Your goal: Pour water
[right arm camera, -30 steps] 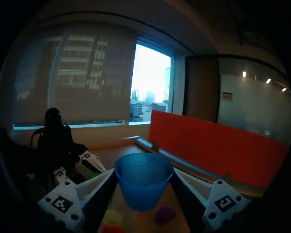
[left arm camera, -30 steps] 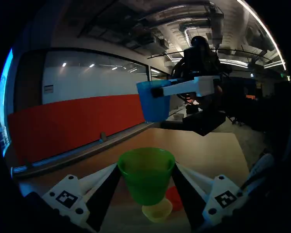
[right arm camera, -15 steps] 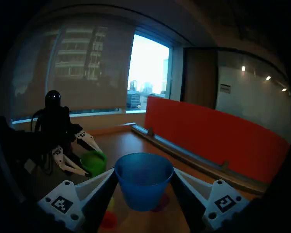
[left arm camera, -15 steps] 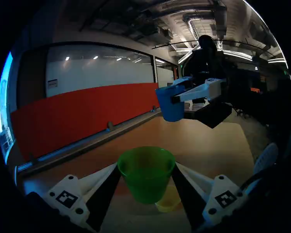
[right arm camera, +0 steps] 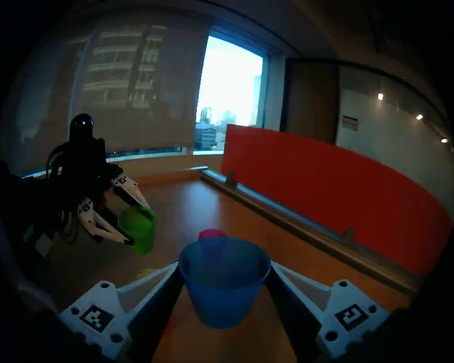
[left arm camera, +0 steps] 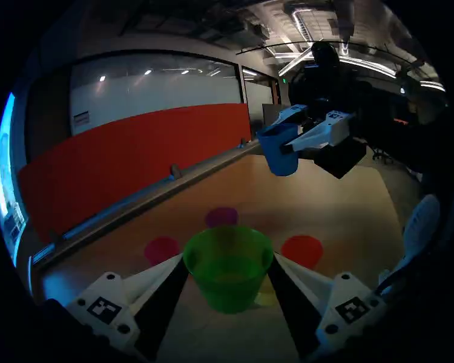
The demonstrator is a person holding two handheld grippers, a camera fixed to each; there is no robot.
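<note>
In the left gripper view a green cup (left arm camera: 228, 267) is held upright, my left gripper (left arm camera: 227, 284) shut on it. Farther off in that view the blue cup (left arm camera: 279, 149) hangs above the wooden table (left arm camera: 342, 206), pinched by the right gripper (left arm camera: 315, 134). The right gripper view has the blue cup (right arm camera: 224, 287) up close and upright, my right gripper (right arm camera: 224, 296) shut on it. To its left there, the green cup (right arm camera: 138, 228) sits in the left gripper (right arm camera: 115, 212), apart from the blue one.
Several coloured cups stand on the table below: purple (left arm camera: 221, 216), pink (left arm camera: 161, 248), red (left arm camera: 302, 249) and a yellow one (left arm camera: 265, 297) behind the green cup. A red partition (left arm camera: 130, 157) runs along the table's far side. A bright window (right arm camera: 230, 91) lies beyond.
Both grippers have tilted downward, bringing the table and its coloured cups into sight. The blue cup now looks smaller and farther right in the left gripper view; the green cup has appeared at left in the right gripper view.
</note>
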